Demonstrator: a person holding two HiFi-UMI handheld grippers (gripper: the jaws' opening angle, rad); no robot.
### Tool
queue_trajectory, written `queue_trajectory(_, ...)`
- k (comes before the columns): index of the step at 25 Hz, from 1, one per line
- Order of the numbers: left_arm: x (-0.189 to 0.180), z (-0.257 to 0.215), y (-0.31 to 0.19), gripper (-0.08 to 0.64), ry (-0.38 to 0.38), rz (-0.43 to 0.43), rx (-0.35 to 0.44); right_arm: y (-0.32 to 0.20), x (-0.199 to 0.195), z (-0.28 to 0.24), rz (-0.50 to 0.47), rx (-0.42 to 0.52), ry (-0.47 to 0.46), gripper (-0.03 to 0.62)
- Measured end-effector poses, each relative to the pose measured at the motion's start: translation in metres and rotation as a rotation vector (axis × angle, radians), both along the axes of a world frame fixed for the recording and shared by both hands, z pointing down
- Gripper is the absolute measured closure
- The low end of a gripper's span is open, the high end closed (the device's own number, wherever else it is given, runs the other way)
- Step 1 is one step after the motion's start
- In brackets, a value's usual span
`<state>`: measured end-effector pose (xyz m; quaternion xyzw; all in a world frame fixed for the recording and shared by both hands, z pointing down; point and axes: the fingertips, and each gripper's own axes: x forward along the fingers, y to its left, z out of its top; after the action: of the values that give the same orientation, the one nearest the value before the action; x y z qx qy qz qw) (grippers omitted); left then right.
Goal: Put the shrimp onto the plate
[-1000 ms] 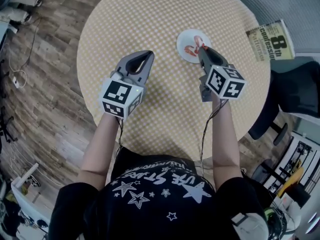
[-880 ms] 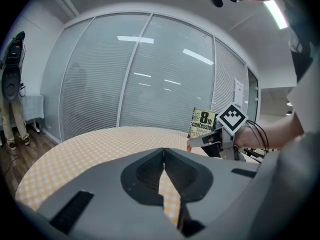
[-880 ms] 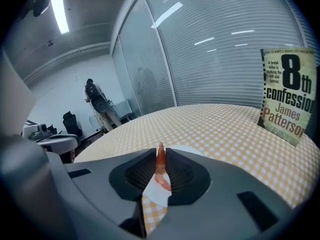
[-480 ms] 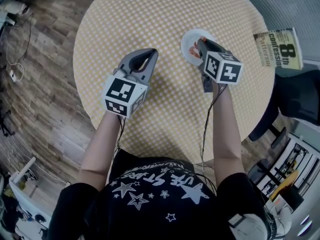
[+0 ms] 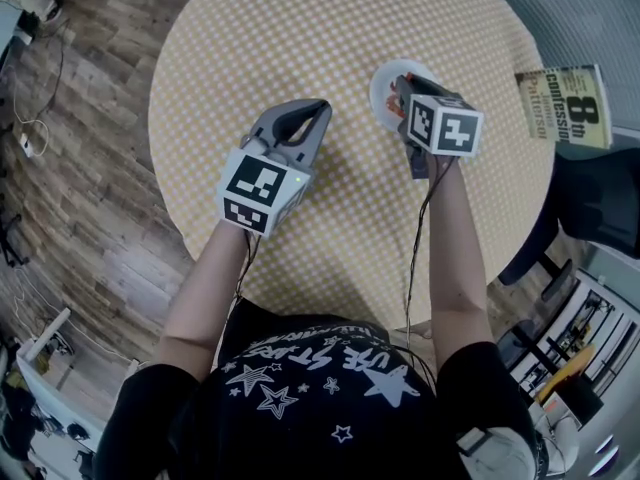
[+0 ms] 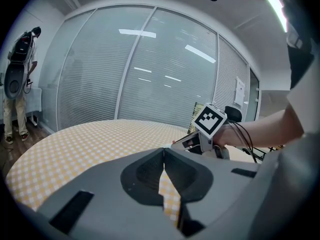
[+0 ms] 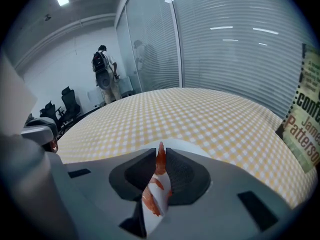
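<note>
A small white plate (image 5: 383, 78) sits on the round yellow-checked table (image 5: 260, 38), right of middle. My right gripper (image 5: 403, 85) hangs over the plate, shut on the orange shrimp (image 7: 160, 163). In the right gripper view the shrimp's tail sticks up between the jaw tips (image 7: 160, 151), and the plate (image 7: 184, 143) lies just under them. A bit of orange shrimp (image 5: 391, 98) shows beside the jaws in the head view. My left gripper (image 5: 321, 109) hovers over the table's middle, shut with nothing in it (image 6: 163, 151), to the left of the plate.
A paperback book (image 5: 565, 103) stands at the table's right edge, also seen as a book (image 7: 305, 129) in the right gripper view. A dark office chair (image 5: 595, 193) stands right of the table. A person with a backpack (image 7: 105, 74) stands far off. Wooden floor (image 5: 70, 168) lies left.
My right gripper has crept forward over the plate with the shrimp still in its jaws. The left gripper has drifted slightly right and stays shut.
</note>
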<state>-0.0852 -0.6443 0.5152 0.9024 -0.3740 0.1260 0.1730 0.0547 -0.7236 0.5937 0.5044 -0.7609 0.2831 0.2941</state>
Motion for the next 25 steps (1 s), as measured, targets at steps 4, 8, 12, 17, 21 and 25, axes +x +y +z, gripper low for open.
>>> queue_trajectory(4, -0.003, 0.003, 0.001, 0.551, -0.005, -0.002, -0.007, -0.003, -0.004, 0.001, -0.009, 0.016, 0.002, 0.525)
queue_trajectory(8, -0.003, -0.001, 0.001, 0.551, 0.002, -0.007, -0.001, -0.005, -0.006, 0.000, -0.023, 0.027, -0.007, 0.523)
queue_trajectory(12, -0.006, -0.004, 0.004, 0.551, -0.006, -0.006, 0.007, -0.005, -0.005, -0.007, -0.010, 0.049, -0.006, 0.523)
queue_trajectory(17, -0.008, -0.012, 0.009, 0.551, -0.001, -0.016, 0.016, 0.006, 0.000, -0.022, 0.035, 0.096, -0.038, 0.523)
queue_trajectory(21, -0.008, -0.024, 0.016, 0.551, -0.005, -0.015, 0.034, 0.023, 0.002, -0.035, 0.063, 0.132, -0.108, 0.525)
queue_trajectory(25, -0.009, -0.040, 0.028, 0.551, -0.003, -0.014, 0.051, 0.044, -0.001, -0.058, 0.075, 0.164, -0.174, 0.525)
